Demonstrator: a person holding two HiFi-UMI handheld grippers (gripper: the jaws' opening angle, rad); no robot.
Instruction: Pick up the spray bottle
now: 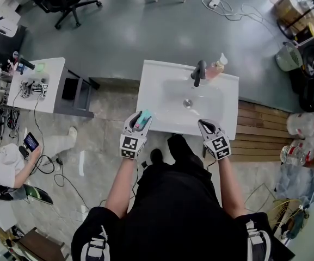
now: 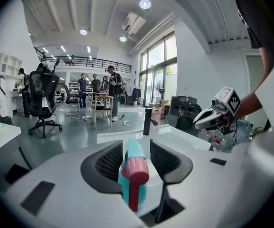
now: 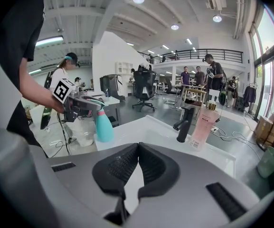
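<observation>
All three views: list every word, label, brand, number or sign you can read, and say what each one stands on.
No text can be read in any view.
pink bottle: a small label low on its front, too blurred to read.
spray bottle: no print shows on it.
marker cubes: black-and-white square patterns only, no letters or digits.

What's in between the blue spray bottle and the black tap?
Just the sink's bare white bowl. The head view shows nothing else between the spray bottle and the tap.
</observation>
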